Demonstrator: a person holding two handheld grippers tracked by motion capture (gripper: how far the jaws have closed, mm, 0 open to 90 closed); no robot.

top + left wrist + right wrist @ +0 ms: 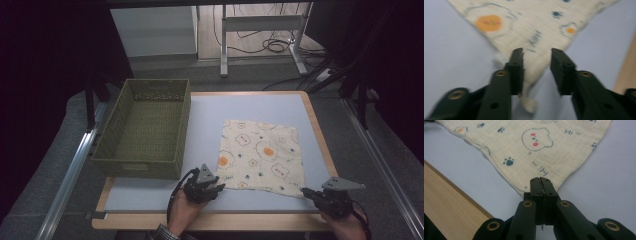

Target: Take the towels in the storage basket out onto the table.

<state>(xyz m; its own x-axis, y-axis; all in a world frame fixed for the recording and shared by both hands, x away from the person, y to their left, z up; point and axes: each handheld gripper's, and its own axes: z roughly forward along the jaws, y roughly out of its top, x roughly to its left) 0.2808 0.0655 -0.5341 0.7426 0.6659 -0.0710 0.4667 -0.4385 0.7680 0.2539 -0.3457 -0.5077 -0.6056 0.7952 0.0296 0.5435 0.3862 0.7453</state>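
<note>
Cloth (260,154) flat, near corners toward person, right tongs (541,179) pinching one, left tongs (536,58) apart astride other

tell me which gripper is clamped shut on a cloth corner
The right gripper: its jaws are pressed together on the near right corner of the cloth. The left gripper has a gap between its jaws around the near left corner.

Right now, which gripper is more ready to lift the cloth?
The right gripper. Its jaws are shut on the near right corner of the cloth. The left gripper has its jaws apart around the near left corner, not pinching it.
</note>
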